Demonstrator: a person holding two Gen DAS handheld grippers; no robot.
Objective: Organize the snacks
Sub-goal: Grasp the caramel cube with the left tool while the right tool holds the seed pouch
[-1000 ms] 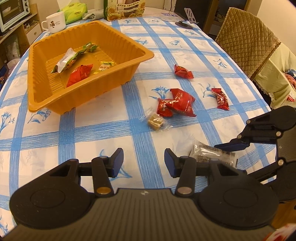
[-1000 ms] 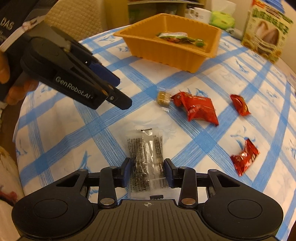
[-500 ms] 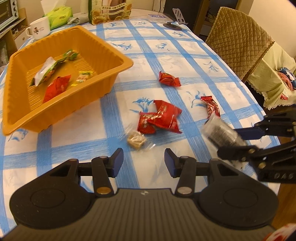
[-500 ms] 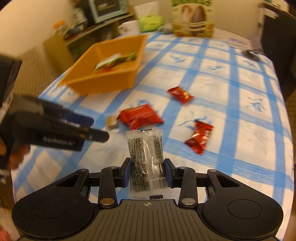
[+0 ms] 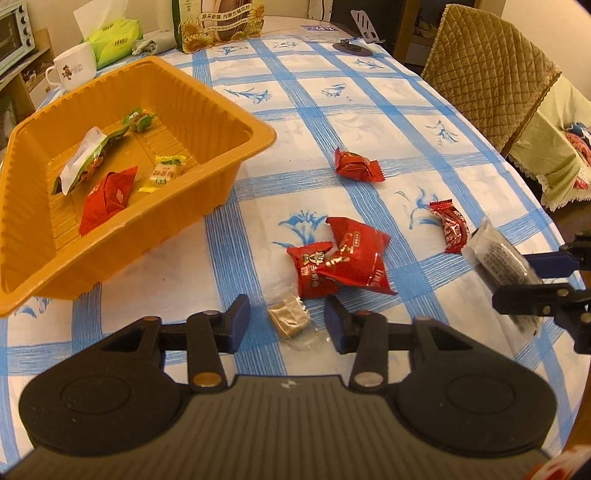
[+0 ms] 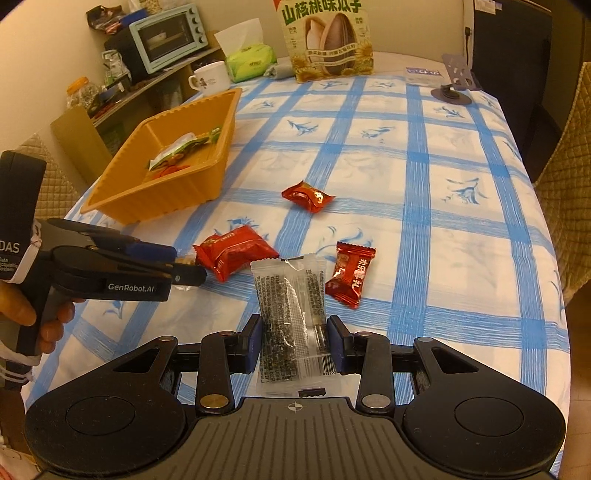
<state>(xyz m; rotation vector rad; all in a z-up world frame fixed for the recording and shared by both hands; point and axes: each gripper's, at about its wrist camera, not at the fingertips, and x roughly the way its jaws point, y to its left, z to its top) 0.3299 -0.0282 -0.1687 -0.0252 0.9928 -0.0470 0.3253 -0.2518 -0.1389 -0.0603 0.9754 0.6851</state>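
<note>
My right gripper (image 6: 294,341) is shut on a clear packet of dark seeds (image 6: 290,314), held above the table; it also shows in the left wrist view (image 5: 498,258). My left gripper (image 5: 282,323) is open, its fingers on either side of a small tan candy in clear wrap (image 5: 290,319). Two red snack packs (image 5: 343,262) lie just beyond it. Two more red candies (image 5: 356,166) (image 5: 450,225) lie further right. The orange tray (image 5: 229,177) at the left holds several snacks.
A white mug (image 5: 74,70), green tissue pack (image 5: 114,37) and sunflower seed bag (image 5: 218,22) stand at the table's far end. A padded chair (image 5: 491,70) is at the right. A toaster oven (image 6: 166,37) sits on a shelf.
My right gripper lifted the seed packet off the table and swung to face the far end. My left gripper moved forward, down to the tan candy.
</note>
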